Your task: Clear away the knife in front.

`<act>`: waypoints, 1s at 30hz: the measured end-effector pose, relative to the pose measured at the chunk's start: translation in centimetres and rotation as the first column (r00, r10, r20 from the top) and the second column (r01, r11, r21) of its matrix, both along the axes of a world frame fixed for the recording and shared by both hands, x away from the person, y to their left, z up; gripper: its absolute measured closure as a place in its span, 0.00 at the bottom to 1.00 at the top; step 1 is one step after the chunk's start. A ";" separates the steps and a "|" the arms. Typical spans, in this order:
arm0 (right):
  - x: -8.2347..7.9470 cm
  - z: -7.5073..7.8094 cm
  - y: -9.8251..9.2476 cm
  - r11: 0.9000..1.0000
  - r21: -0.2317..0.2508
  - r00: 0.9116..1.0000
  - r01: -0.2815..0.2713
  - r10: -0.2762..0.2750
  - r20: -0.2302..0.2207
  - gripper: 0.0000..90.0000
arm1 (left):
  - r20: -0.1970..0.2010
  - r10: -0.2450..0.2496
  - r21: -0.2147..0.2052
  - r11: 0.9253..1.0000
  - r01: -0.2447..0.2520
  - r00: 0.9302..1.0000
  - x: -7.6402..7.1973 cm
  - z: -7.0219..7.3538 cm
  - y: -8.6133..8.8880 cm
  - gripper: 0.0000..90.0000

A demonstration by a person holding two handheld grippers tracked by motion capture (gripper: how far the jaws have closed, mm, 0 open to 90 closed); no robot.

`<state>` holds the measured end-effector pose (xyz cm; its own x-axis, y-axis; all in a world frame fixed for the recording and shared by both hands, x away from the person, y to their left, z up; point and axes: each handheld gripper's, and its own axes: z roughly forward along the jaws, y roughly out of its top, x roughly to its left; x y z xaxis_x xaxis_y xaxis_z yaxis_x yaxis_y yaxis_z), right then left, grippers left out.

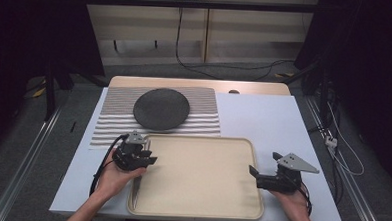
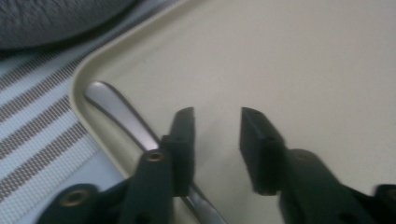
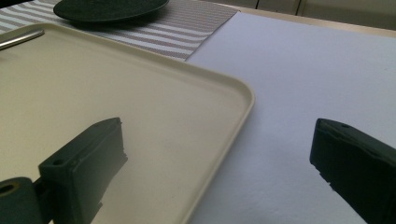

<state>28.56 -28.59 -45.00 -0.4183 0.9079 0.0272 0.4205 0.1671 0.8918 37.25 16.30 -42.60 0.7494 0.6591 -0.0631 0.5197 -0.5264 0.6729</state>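
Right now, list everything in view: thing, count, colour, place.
tray: one, cream, near middle of the table.
metal utensil: one, silver, lying along the tray's left edge; its type is hidden.
plate: one, dark grey, on the mat behind the tray.
striped mat: one, grey and white, far left of the table.
table cover: one, white.
left gripper: black, open, over the tray's left side.
right gripper: black, open, straddling the tray's right edge.
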 end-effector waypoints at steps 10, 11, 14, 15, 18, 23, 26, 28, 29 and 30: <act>0.1 0.0 0.0 1.000 0.005 1.000 -0.001 0.001 -0.001 0.04 | 0.050 0.063 -0.076 0.995 -0.060 0.997 -0.2 1.1 0.1 0.09; 0.1 0.0 0.0 1.000 0.004 1.000 -0.001 0.001 -0.001 0.04 | 0.062 0.061 -0.088 0.995 -0.056 0.996 -0.4 1.3 0.2 0.07; 0.1 0.0 0.0 1.000 0.006 1.000 -0.001 0.001 -0.001 0.04 | 0.120 0.091 -0.108 0.991 -0.078 0.989 -1.0 1.9 0.5 0.07; 0.1 0.0 0.0 1.000 0.006 1.000 -0.001 0.001 -0.001 0.04 | 0.136 0.098 -0.108 0.991 -0.083 0.986 -1.1 2.0 0.7 0.07; 0.1 0.0 -0.1 1.000 0.006 1.000 -0.002 0.002 0.001 0.04 | 0.151 0.120 -0.115 0.988 -0.103 0.981 -1.4 2.2 1.1 0.07; 0.1 0.0 -0.1 1.000 0.008 1.000 -0.002 0.002 0.002 0.04 | 0.189 0.145 -0.105 0.986 -0.126 0.971 -2.1 2.1 2.1 0.07; 0.1 0.0 -0.1 1.000 0.011 1.000 0.003 -0.003 -0.004 0.04 | 0.185 0.162 -0.134 0.981 -0.138 0.969 -2.4 2.0 3.0 0.07; 0.1 0.0 -0.1 1.000 0.009 1.000 0.001 -0.001 -0.001 0.04 | 0.183 0.170 -0.137 0.980 -0.147 0.968 -2.6 2.0 3.4 0.08; 0.1 -0.1 0.0 1.000 0.008 1.000 0.001 -0.001 -0.001 0.04 | 0.177 0.176 -0.129 0.979 -0.155 0.968 -2.7 2.0 3.6 0.08; 0.1 0.0 0.0 1.000 0.010 1.000 0.001 -0.001 -0.002 0.04 | 0.176 0.187 -0.138 0.977 -0.164 0.966 -2.9 1.9 3.9 0.08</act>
